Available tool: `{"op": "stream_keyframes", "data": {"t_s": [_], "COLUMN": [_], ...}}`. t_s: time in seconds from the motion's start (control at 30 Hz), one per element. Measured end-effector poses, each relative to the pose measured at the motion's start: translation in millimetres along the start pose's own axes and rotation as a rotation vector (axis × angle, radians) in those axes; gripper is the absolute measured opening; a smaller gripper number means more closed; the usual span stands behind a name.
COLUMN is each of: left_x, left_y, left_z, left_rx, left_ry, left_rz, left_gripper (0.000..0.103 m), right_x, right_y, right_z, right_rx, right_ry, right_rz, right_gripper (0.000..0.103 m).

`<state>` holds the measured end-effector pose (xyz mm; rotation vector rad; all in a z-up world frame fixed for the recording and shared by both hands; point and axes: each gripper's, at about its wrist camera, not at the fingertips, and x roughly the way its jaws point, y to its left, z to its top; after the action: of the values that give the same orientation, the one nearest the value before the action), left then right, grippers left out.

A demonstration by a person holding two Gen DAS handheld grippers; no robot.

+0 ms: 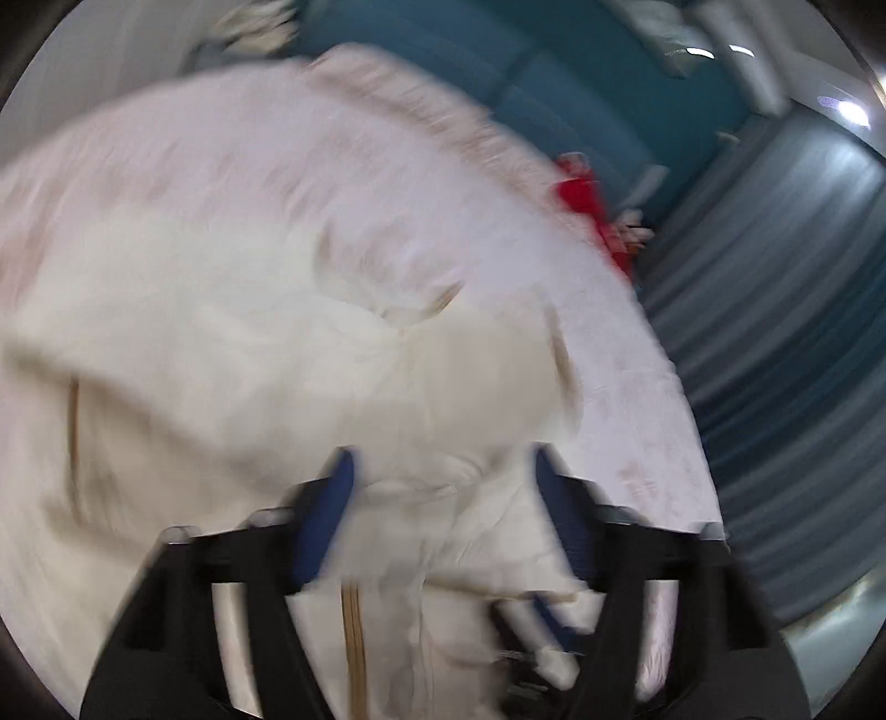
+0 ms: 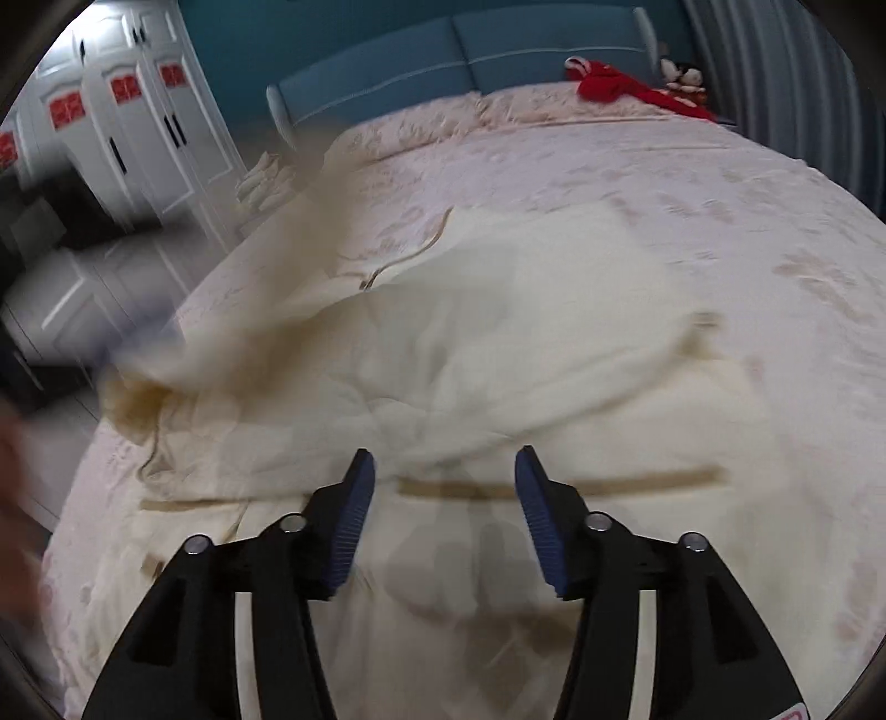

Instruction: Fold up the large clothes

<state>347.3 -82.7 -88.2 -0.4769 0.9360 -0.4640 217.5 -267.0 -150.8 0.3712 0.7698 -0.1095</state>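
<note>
A large cream garment [image 2: 498, 332] with tan trim lies crumpled on the bed. In the right wrist view one part of it [image 2: 266, 310] is smeared by blur at the left, apparently lifted off the bed. My right gripper [image 2: 444, 453] hangs just above the garment's near part, jaws apart and nothing between the blue pads. The left wrist view is heavily blurred. There my left gripper [image 1: 443, 451] stands with its jaws wide over the bunched cream garment [image 1: 277, 343]; folds of it show between the fingers, but the pads do not press on them.
The bed cover [image 2: 720, 194] is pale pink with a faint pattern. A teal headboard [image 2: 498, 44] backs it, with a red cloth [image 2: 620, 83] and a plush toy [image 2: 684, 77] by the pillows. A white wardrobe [image 2: 138, 122] stands left, and grey curtains [image 1: 775, 332] hang right.
</note>
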Motion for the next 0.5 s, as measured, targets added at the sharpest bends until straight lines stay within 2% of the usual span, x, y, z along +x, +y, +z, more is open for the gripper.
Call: {"op": "stream_keyframes", "data": {"t_s": [0.07, 0.1, 0.17, 0.27, 0.37, 0.47, 0.5], "left_x": [-1.0, -6.5, -19.1, -51.9, -76.7, -79.8, -66.7], "left_y": [22.6, 35.5, 63.5, 119.7, 160.1, 200.7, 203.3], "left_z": [-17.6, -18.9, -15.5, 1.7, 17.9, 42.9, 46.6], "left_rx": [-0.1, -0.152, -0.257, -0.378, -0.468, -0.535, -0.549], "left_ry": [0.019, 0.015, -0.029, -0.12, -0.159, -0.179, -0.173], "left_rz": [-0.058, -0.062, -0.069, -0.026, 0.004, 0.04, 0.042], "left_gripper": [0.07, 0.072, 0.072, 0.072, 0.072, 0.072, 0.072], "right_x": [-14.3, -20.6, -21.0, -7.6, 11.7, 34.4, 45.7], "right_y": [-12.5, -21.8, -32.9, -43.3, -43.0, -32.8, -29.0], "right_z": [0.6, 3.4, 11.5, 30.8, 48.8, 63.3, 68.3], "right_rx": [0.006, 0.016, 0.048, 0.126, 0.162, 0.168, 0.172], "right_ry": [-0.002, -0.003, 0.001, 0.009, 0.012, 0.017, 0.028], "right_rz": [0.002, -0.001, 0.005, 0.029, 0.055, 0.05, 0.05], "right_gripper": [0.062, 0.063, 0.063, 0.064, 0.064, 0.064, 0.064]}}
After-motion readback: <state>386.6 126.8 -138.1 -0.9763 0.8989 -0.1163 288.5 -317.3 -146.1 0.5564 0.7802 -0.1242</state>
